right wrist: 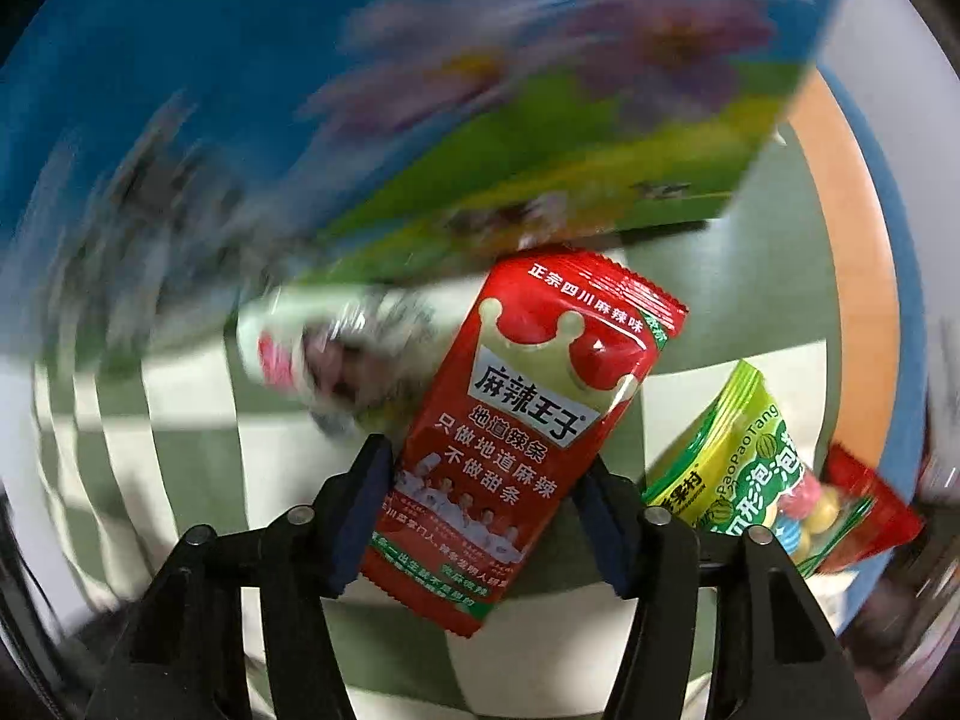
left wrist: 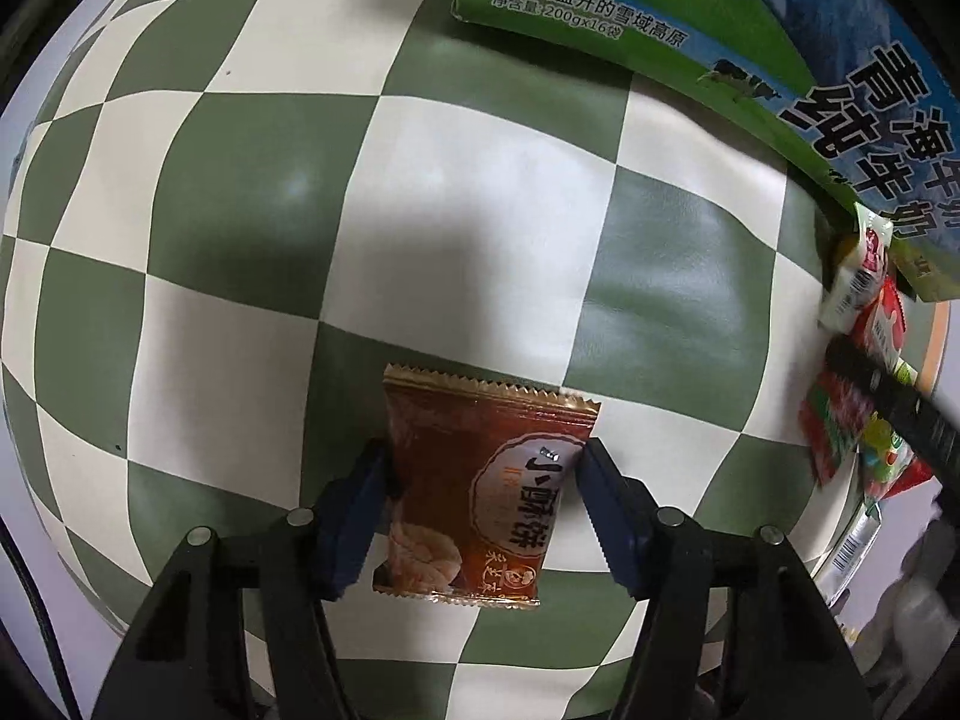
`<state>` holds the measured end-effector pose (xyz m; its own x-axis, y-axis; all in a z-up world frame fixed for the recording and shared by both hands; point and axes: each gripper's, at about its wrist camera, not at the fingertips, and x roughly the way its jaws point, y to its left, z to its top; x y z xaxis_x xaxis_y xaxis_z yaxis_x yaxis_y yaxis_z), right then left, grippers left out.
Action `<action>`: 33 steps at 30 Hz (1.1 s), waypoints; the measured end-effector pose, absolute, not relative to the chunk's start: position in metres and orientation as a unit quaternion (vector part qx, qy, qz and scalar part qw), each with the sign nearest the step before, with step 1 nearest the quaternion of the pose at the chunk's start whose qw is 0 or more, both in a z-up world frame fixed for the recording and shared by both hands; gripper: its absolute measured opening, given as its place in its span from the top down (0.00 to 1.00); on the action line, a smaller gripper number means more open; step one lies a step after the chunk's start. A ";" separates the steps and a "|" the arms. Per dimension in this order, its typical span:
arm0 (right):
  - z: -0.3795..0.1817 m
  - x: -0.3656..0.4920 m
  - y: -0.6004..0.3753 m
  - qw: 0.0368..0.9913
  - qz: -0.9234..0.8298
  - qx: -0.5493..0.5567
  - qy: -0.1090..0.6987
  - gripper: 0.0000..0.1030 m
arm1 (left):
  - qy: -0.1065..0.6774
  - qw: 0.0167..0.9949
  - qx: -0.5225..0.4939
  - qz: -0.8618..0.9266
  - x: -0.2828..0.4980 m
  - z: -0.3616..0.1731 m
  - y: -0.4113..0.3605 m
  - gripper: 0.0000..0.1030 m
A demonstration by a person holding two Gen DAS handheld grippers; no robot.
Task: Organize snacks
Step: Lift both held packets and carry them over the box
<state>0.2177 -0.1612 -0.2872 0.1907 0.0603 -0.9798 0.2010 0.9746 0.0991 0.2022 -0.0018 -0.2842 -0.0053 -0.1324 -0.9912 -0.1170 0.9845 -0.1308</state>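
My left gripper (left wrist: 483,462) is shut on a brown pastry packet (left wrist: 480,480) and holds it above the green-and-white checkered tablecloth (left wrist: 300,192). My right gripper (right wrist: 486,468) is shut on a red spicy-strip packet (right wrist: 528,420), tilted to the right. A green-and-yellow bubble-gum packet (right wrist: 750,474) lies just right of it, beside a small red packet (right wrist: 870,516). A blurred white packet (right wrist: 336,354) lies to the left behind it. In the left wrist view a pile of snack packets (left wrist: 864,360) sits at the right edge.
A large green-and-blue milk carton box (left wrist: 750,30) stands at the back right of the table; it fills the top of the right wrist view (right wrist: 420,120), blurred. A round orange-and-blue rim (right wrist: 864,240) shows at the right.
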 end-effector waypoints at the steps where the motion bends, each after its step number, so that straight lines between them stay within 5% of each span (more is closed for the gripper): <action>1: -0.287 0.213 -0.155 0.767 -0.036 0.084 0.635 0.41 | 0.710 0.699 -0.088 -0.007 0.201 -0.286 -0.002 0.41; 9: -0.299 0.142 -0.095 0.733 0.079 -0.080 0.671 0.40 | 0.721 0.688 -0.077 -0.024 0.215 -0.288 0.004 0.38; 18: -0.295 0.141 -0.132 0.744 0.049 0.116 0.656 0.36 | 0.738 0.670 -0.071 -0.041 0.209 -0.307 -0.001 0.33; 27: -0.302 0.141 -0.107 0.749 0.045 0.065 0.658 0.31 | 0.732 0.679 -0.035 -0.046 0.204 -0.305 -0.008 0.33; 33: -0.315 0.123 -0.084 0.760 0.037 -0.021 0.649 0.35 | 0.713 0.700 -0.018 -0.037 0.203 -0.299 -0.017 0.48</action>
<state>0.1227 -0.0843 -0.3155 0.1548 0.0297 -0.9875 -0.0837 0.9963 0.0169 0.2026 -0.0171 -0.2986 -0.0204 -0.0776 -0.9968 0.0270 0.9966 -0.0781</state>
